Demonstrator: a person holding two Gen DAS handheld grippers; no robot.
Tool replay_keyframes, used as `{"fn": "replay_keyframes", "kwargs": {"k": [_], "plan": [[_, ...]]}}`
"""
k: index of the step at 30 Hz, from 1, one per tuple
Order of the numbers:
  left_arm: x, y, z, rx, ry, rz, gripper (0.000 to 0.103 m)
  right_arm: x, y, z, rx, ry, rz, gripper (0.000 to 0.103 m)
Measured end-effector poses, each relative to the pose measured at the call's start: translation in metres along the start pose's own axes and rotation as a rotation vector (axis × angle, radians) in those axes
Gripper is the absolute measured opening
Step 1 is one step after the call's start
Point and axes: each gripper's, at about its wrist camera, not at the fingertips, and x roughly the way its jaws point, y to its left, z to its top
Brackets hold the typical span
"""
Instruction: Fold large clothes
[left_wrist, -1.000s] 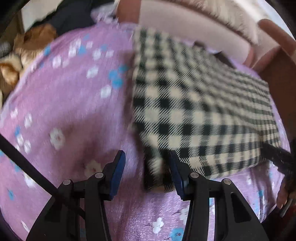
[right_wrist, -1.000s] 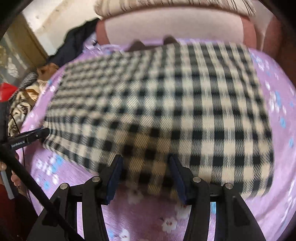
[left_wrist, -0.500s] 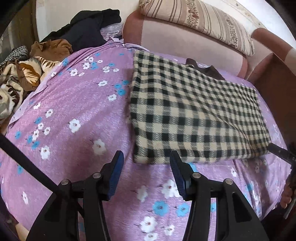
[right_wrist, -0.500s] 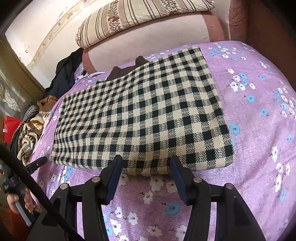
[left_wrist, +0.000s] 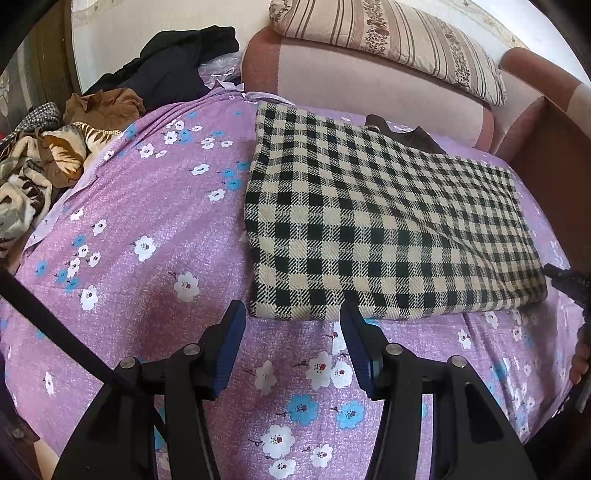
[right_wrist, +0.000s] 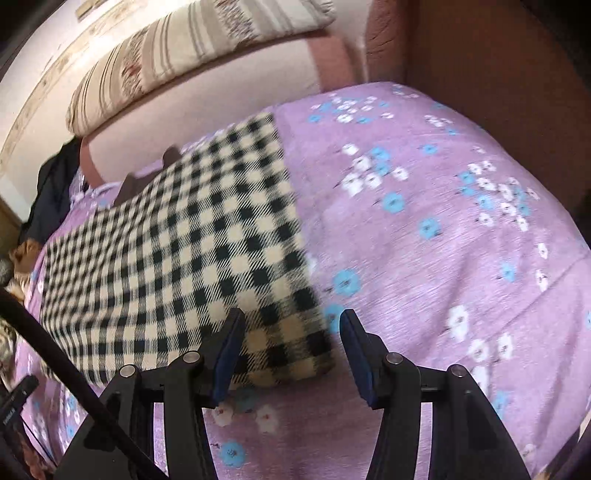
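**Checked cloth lies folded, both tools let go**

The checked cloth (left_wrist: 388, 229) lies flat on the purple flower sheet (left_wrist: 147, 206), folded into a neat block w/ a thick edge near the cameras. A dark bit of another piece pokes out from under its far edge.

Left gripper (left_wrist: 291, 347) hangs just in front of the cloth's near left corner. Jaws are apart, nothing between them, only sheet below. Right gripper (right_wrist: 290, 350) is over the near right corner. Its jaws are apart too, and the pads don't press on anything. That view is blurry, so it's hard to say if the left pad brushes the cloth.

Looks like this fold is done and both tools are off the cloth. Next, prob. one of two things: fold it once more to make it smaller, or go get another piece from the messy pile (left_wrist: 55, 158) at the left side. For one more fold, each tool must pinch a corner through all layers, then lift both together so the block stays square.
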Motion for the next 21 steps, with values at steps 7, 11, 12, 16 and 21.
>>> {"fn": "replay_keyframes", "kwargs": {"k": [7, 11, 12, 16, 21], "plan": [[0.001, -0.012, 0.004, 0.042, -0.024, 0.026, 0.052, -0.017, 0.017, 0.001, -0.018, -0.06, 0.08, 0.058], [0.011, -0.019, 0.007, 0.058, -0.01, 0.031, 0.053, -0.016, 0.057, -0.006, -0.136, -0.081, 0.115, 0.058], [0.014, -0.02, 0.008, 0.061, -0.006, 0.033, 0.053, -0.014, 0.067, -0.008, -0.167, -0.078, 0.125, 0.058], [0.023, -0.025, 0.012, 0.072, -0.002, 0.042, 0.053, 0.004, 0.096, -0.014, -0.239, -0.047, 0.149, 0.058], [0.04, -0.026, 0.018, 0.074, 0.015, 0.063, 0.053, 0.034, 0.114, -0.015, -0.298, -0.019, 0.115, 0.058]]}}
